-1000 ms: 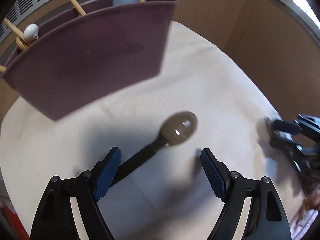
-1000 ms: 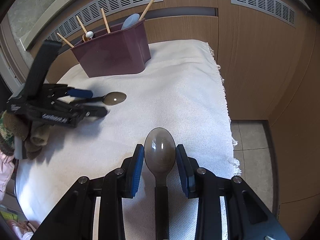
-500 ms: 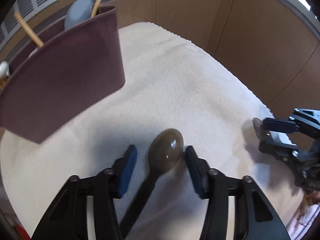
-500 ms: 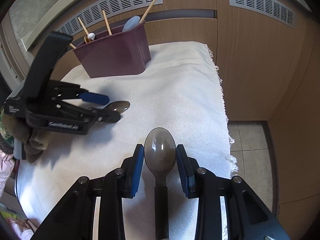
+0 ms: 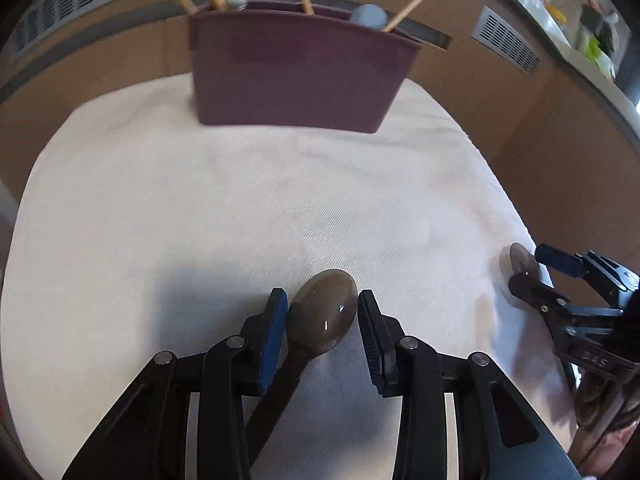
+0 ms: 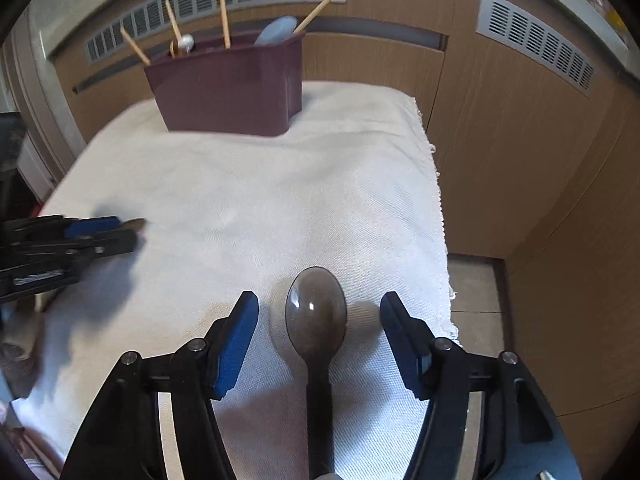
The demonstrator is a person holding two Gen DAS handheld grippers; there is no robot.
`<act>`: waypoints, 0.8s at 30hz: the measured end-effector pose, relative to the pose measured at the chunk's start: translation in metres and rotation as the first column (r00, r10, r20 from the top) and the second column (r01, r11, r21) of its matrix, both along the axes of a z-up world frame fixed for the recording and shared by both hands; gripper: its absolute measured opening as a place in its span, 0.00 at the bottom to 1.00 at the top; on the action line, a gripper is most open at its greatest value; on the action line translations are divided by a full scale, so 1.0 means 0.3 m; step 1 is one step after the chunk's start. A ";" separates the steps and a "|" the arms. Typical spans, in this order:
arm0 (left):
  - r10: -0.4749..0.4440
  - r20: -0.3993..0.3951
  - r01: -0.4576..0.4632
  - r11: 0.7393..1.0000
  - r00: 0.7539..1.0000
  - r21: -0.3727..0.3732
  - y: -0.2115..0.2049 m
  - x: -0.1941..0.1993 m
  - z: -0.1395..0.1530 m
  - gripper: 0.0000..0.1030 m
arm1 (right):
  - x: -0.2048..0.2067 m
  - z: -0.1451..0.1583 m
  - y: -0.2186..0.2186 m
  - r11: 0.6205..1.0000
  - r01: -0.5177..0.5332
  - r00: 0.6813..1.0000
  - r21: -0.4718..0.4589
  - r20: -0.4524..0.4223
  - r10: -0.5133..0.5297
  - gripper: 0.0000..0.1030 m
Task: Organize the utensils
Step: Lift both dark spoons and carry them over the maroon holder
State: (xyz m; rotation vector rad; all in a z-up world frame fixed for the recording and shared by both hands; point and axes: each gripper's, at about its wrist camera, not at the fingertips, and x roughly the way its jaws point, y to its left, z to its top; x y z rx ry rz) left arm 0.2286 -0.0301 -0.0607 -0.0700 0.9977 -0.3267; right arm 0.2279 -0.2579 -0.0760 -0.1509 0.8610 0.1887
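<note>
A maroon utensil holder [image 5: 296,76] stands at the far end of the cloth, with several wooden sticks and a pale blue spoon in it; it also shows in the right wrist view [image 6: 232,88]. My left gripper [image 5: 322,330] is partly closed around a dark translucent spoon [image 5: 324,316]; the left pad touches it, and a gap shows at the right pad. My right gripper [image 6: 318,340] is open, with a second dark spoon [image 6: 316,312] lying on the cloth between its fingers. The left gripper shows at the left of the right wrist view [image 6: 100,236].
A white woven cloth [image 6: 280,200] covers the table, whose right edge [image 6: 440,216] drops to the floor. Wooden panels with vents stand behind the holder. The right gripper shows at the right edge of the left wrist view [image 5: 560,288].
The left gripper closed in around its spoon and pulled back from the holder. The right gripper, shut on its spoon before, has opened; that spoon lies on the cloth.
</note>
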 end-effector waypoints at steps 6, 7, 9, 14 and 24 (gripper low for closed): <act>-0.119 -0.016 0.120 0.986 0.993 0.119 -0.082 0.005 -0.031 0.38 | 0.003 -0.006 0.021 0.997 -0.002 1.000 -0.082 -0.023 0.000 0.29; -0.145 -0.026 0.147 0.980 0.989 0.135 -0.098 0.011 -0.030 0.41 | -0.001 -0.003 0.016 0.998 -0.008 1.000 -0.068 -0.027 0.006 0.29; -0.210 -0.056 0.216 0.964 0.976 0.154 -0.099 -0.004 -0.027 0.51 | -0.013 0.005 0.011 0.999 -0.026 0.999 -0.038 -0.031 0.025 0.29; -0.362 -0.104 0.377 0.894 0.926 0.242 -0.136 -0.021 -0.022 0.55 | -0.035 0.025 0.004 0.998 -0.052 0.998 0.023 -0.037 0.053 0.29; -0.188 0.000 0.184 0.965 0.982 0.185 -0.069 -0.014 -0.005 0.33 | -0.083 0.095 -0.001 0.990 -0.061 0.996 0.124 0.067 0.053 0.29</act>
